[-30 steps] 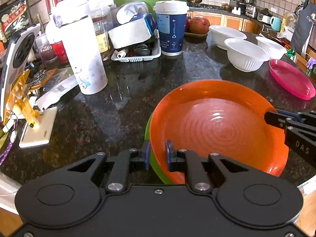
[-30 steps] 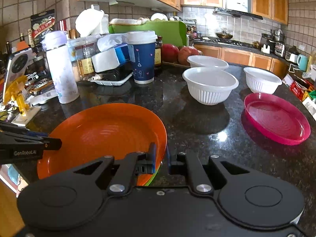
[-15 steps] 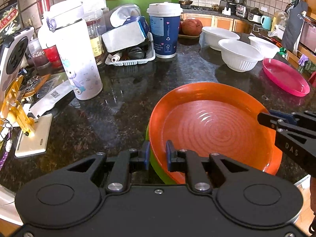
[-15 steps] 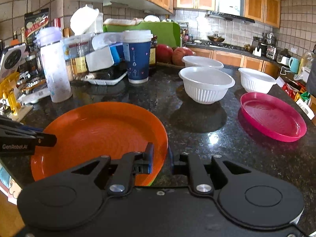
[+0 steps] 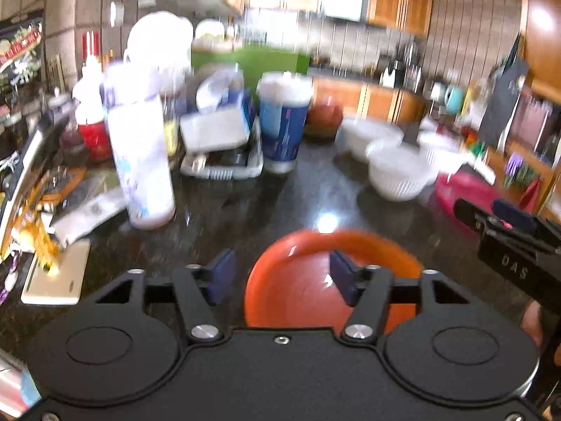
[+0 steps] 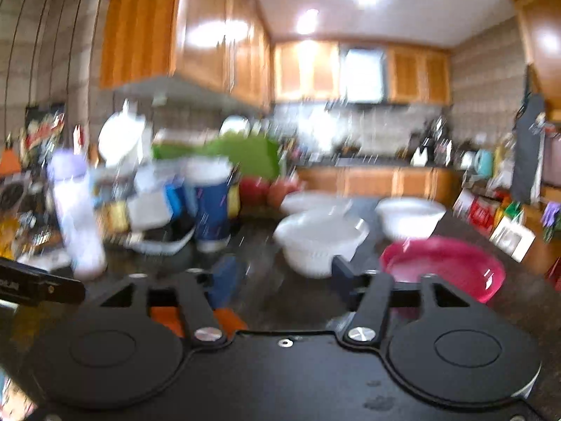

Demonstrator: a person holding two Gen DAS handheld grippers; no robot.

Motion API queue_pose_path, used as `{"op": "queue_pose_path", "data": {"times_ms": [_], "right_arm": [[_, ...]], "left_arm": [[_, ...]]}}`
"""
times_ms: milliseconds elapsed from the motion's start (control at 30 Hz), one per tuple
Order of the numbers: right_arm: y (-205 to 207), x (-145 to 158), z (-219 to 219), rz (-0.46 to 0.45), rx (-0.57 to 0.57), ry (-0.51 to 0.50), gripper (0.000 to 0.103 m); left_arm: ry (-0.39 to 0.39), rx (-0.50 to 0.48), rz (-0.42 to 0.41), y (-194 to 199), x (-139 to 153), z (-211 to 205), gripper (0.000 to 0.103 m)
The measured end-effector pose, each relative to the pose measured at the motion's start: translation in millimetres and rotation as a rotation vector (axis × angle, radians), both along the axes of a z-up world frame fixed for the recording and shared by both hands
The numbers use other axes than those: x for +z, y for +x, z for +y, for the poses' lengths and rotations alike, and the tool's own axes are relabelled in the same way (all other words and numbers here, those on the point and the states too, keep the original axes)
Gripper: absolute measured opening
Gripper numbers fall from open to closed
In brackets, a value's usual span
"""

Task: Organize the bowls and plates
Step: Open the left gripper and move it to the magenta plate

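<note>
An orange plate (image 5: 315, 280) lies on the dark counter just below my left gripper (image 5: 280, 273), which is open and holds nothing. A sliver of it shows in the right wrist view (image 6: 228, 317). My right gripper (image 6: 284, 277) is open and empty, raised above the counter. It shows at the right in the left wrist view (image 5: 508, 238). Three white bowls (image 6: 319, 238) (image 6: 408, 217) (image 6: 308, 201) stand at the back. A pink plate (image 6: 445, 266) lies to their right. Both views are blurred.
A white bottle (image 5: 140, 161), a blue paper cup (image 5: 282, 129), a white tray of clutter (image 5: 224, 168) and a green board (image 5: 252, 63) crowd the back left. A phone stand (image 5: 52, 273) sits at the left edge. Apples (image 6: 266, 189) lie behind the cup.
Both grippers have opened and let go of the orange plate. Both have lifted and pulled back, so the plate now shows smaller and lower.
</note>
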State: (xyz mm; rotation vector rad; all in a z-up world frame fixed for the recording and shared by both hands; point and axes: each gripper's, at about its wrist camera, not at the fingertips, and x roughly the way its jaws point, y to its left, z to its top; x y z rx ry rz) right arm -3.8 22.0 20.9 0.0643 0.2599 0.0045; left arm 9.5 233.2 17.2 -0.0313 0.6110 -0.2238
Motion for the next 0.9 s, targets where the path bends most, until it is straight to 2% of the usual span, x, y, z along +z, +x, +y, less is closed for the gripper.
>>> {"op": "queue_pose_path", "data": {"times_ms": [67, 200, 267, 367, 533, 600, 800, 900], "right_arm": [[-1, 6, -7, -0.042, -0.057, -0.008, 0.073], [-1, 15, -31, -0.075, -0.118, -0.004, 0.073], [-2, 17, -42, -0.092, -0.157, -0.024, 0.073], [-3, 19, -61, -0.108, -0.193, -0.073, 0.072], [-5, 21, -99, -0.127, -0.229, -0.144, 0.072], [-4, 21, -118, -0.114, -0.220, -0.143, 0.071], [11, 22, -186, -0.039, -0.112, -0.032, 0.067], [23, 19, -217, -0.017, -0.082, -0.028, 0.057]], "left_arm": [[-0.006, -0.007, -0.031, 0, 7, -7, 0.066], [-0.062, -0.045, -0.079, 1, 17, -20, 0.080], [-0.072, -0.054, -0.097, 3, 21, -32, 0.080], [-0.045, -0.065, -0.109, 7, 25, -55, 0.080], [-0.034, -0.090, -0.090, 18, 23, -99, 0.080], [-0.018, -0.093, -0.074, 24, 21, -120, 0.079], [-0.023, -0.109, -0.003, 39, 14, -178, 0.074], [-0.007, -0.105, 0.016, 47, 10, -205, 0.070]]}}
